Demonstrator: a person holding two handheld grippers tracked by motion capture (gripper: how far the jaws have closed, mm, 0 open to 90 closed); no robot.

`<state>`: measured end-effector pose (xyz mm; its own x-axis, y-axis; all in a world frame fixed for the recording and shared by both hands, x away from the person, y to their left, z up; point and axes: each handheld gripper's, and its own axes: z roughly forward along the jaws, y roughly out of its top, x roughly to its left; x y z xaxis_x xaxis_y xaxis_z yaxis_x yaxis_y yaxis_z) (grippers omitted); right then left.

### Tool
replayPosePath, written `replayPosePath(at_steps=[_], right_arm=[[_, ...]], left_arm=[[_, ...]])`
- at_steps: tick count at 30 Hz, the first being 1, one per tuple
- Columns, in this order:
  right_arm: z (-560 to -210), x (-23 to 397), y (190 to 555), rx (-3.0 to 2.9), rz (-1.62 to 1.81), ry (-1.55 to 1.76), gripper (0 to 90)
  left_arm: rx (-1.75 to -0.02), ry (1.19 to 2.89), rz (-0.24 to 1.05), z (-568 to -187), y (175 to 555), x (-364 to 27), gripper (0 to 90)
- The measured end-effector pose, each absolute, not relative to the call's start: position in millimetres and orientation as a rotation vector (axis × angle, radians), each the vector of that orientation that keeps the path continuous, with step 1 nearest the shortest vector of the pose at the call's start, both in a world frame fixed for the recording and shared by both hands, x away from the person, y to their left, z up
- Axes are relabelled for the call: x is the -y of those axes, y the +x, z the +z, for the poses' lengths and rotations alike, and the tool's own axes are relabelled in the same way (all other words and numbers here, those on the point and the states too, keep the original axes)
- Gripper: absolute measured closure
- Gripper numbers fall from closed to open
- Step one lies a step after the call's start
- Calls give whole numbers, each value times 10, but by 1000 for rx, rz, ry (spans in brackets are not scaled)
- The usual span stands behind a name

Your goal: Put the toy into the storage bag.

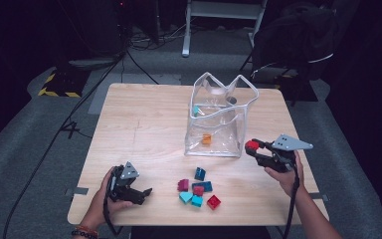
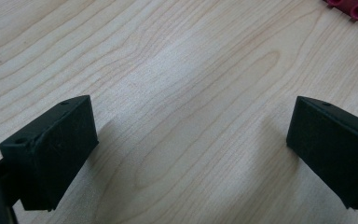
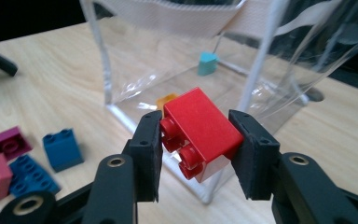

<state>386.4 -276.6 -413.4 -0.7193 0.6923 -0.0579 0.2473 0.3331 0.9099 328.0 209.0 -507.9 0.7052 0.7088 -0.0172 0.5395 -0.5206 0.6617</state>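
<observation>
Between my two hand-held grippers a loose cluster of bricks (image 1: 197, 191) lies on the worktop (image 1: 144, 129), magenta, blue, teal and red ones, close together near the front edge. Just ahead of my right hand-held gripper (image 1: 252, 147) stands a clear plastic bag (image 1: 219, 117), its mouth open upward, with an orange brick (image 1: 207, 139) and a teal piece (image 1: 196, 110) inside; the bag's near wall stands directly in front of the jaws. The right hand-held gripper clamps a red brick (image 3: 198, 130), glossy, four studs facing me, raised off the worktop beside the bag. My left hand-held gripper (image 2: 191, 140) is spread wide over bare wood, holding nothing. I can read no writing anywhere.
</observation>
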Motion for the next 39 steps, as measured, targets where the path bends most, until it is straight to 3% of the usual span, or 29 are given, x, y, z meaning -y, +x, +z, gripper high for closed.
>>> replayPosePath(at_steps=[18, 39], right_arm=[[-3381, 2862, 4190, -2021, 1374, 836, 567], [-3063, 2430, 4536, -2003, 1357, 839, 567]], left_arm=[[-956, 2251, 336, -5081, 3285, -2086, 19], [-956, 2251, 336, -5081, 3285, -2086, 19]])
